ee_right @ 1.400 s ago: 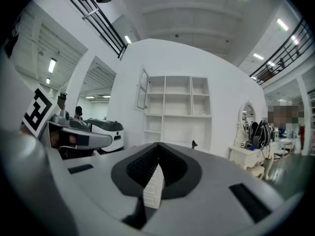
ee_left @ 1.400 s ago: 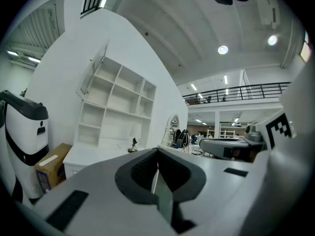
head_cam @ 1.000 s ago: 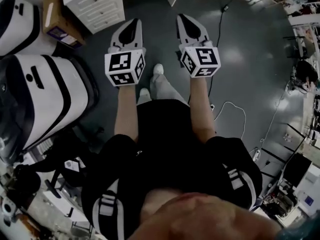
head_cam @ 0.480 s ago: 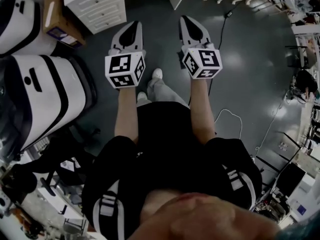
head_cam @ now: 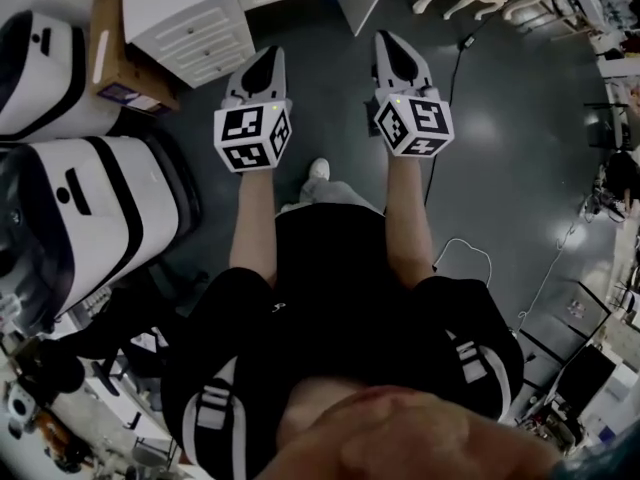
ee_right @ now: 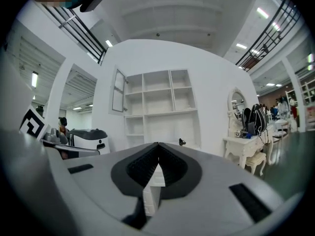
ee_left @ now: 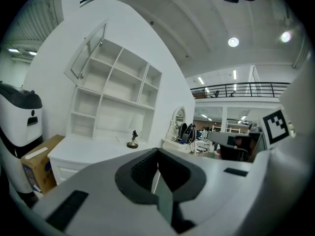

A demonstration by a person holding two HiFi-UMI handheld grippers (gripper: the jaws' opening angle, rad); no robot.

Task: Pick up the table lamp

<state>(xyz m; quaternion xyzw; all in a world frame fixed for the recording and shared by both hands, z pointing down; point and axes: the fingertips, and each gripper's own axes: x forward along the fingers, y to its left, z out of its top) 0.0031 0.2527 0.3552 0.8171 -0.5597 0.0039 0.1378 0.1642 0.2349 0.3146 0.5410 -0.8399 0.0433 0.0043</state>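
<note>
A small dark object on a round base (ee_left: 133, 139) stands on the white desk (ee_left: 93, 149) under the open shelves; I cannot tell whether it is the lamp. It shows again, tiny, as the dark object (ee_right: 182, 142) in the right gripper view. My left gripper (head_cam: 267, 54) and right gripper (head_cam: 386, 38) are held side by side at waist height, pointing roughly level at the desk (head_cam: 190, 18), still well short of it. The left gripper's (ee_left: 157, 150) jaws meet at the tips with nothing between them. The right gripper (ee_right: 158, 144) is also shut and empty.
A cardboard box (head_cam: 115, 38) sits on the floor left of the desk, beside two large white-and-black machines (head_cam: 80, 208). A white dressing table with an oval mirror (ee_right: 241, 141) and a stool stands to the right. A cable (head_cam: 440, 58) runs across the dark floor.
The person has walked forward, so the white desk has come nearer in the head view. Both grippers travelled with the body toward it, still shut and side by side.
</note>
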